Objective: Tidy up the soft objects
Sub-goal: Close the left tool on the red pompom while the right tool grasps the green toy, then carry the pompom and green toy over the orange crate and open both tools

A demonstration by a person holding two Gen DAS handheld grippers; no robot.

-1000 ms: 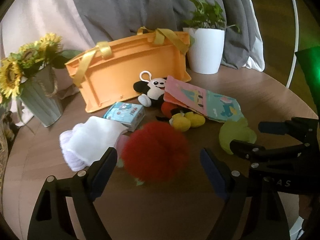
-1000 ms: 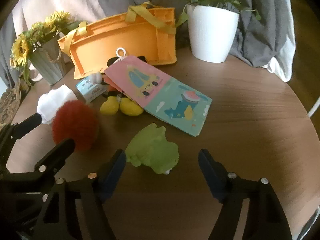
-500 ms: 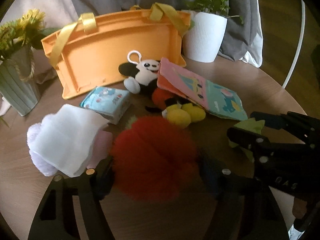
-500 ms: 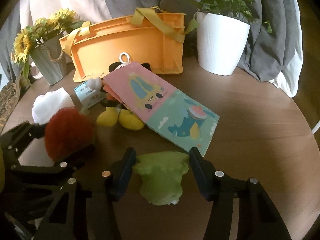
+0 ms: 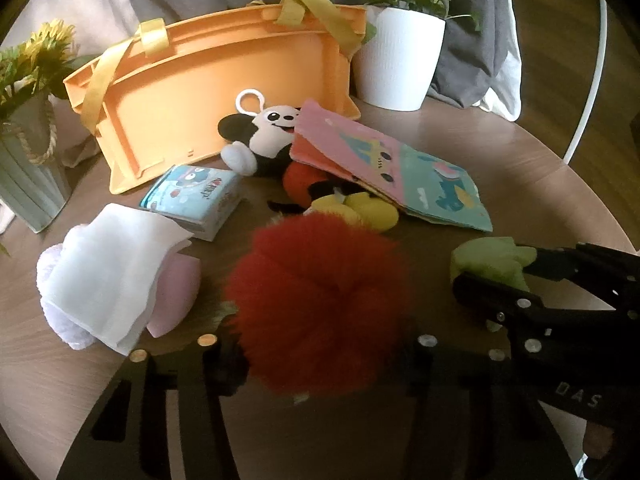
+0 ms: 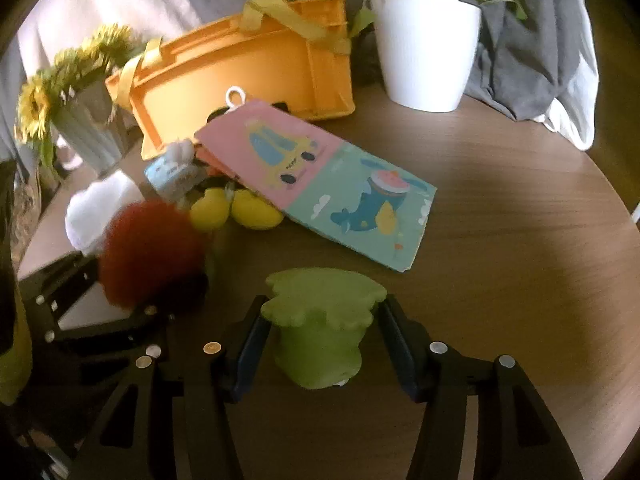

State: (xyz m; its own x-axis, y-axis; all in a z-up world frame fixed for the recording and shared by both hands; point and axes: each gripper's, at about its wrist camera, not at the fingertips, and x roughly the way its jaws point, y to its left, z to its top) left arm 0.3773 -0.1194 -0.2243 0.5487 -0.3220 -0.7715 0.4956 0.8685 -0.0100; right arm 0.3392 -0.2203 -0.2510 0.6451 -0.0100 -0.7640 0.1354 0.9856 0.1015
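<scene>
My left gripper (image 5: 320, 360) is shut on a fluffy red pom-pom (image 5: 320, 304), which also shows in the right wrist view (image 6: 148, 256). My right gripper (image 6: 320, 344) is shut on a green squishy toy (image 6: 320, 320), seen from the left wrist view (image 5: 492, 260) as well. Both are held close above the round wooden table (image 6: 520, 240). An orange basket with yellow handles (image 5: 208, 92) lies tipped on its side at the back. In front of it lie a mouse plush (image 5: 268, 136), a soft cloth book (image 5: 392, 168), a tissue pack (image 5: 196, 200) and folded white cloths (image 5: 104, 276).
A white potted plant (image 5: 396, 64) stands at the back right. A ribbed vase with sunflowers (image 5: 28, 160) stands at the left. Grey and white cloth (image 6: 520, 60) is piled behind the table. A pink soft item (image 5: 176, 296) lies under the white cloths.
Both grippers moved forward over their toys and closed: the left on the red pom-pom, the right on the green toy. Both toys now sit between the fingers.
</scene>
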